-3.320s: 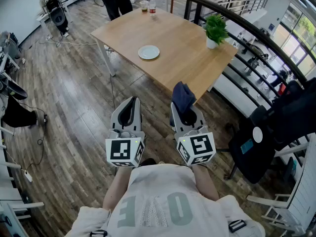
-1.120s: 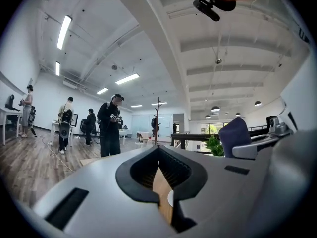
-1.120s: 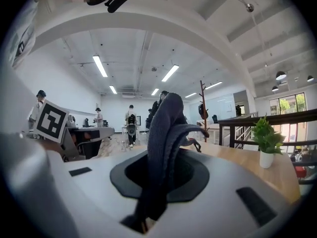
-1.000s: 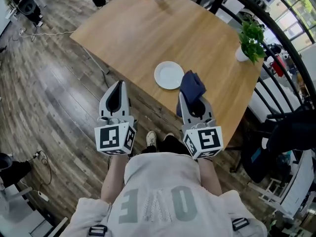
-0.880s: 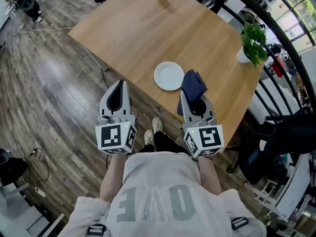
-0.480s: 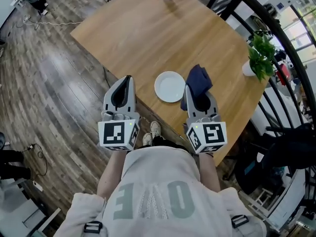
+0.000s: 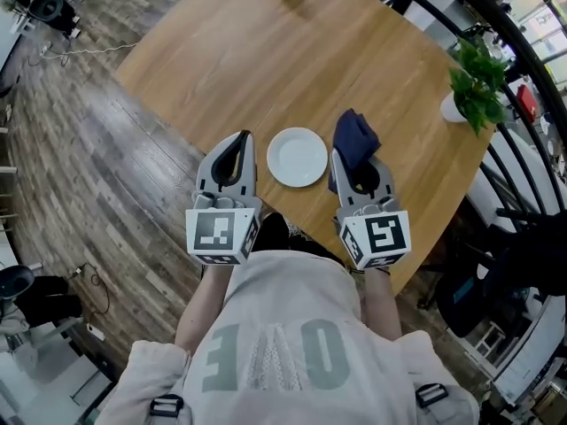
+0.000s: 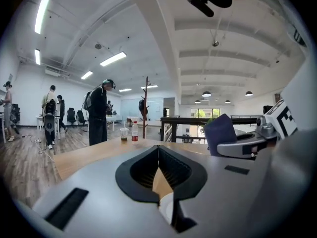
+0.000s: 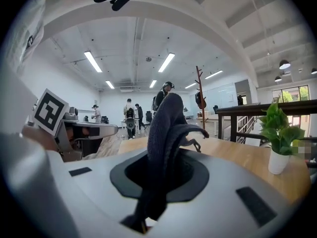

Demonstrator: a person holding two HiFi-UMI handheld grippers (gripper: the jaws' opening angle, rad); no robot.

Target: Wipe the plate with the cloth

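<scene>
Navy cloth (image 7: 356, 134): clamped in my right hand-held gripper (image 7: 353, 156)
White plate (image 7: 298, 157): just left of that cloth
My left hand-held gripper (image 7: 240, 142): closed, empty

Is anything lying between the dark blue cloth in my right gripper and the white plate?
Nothing visible. The dark blue cloth, clamped in the right gripper, is just right of the round white plate in the head view, with only bare wooden table between them. The potted green plant stands well off to the right.
</scene>
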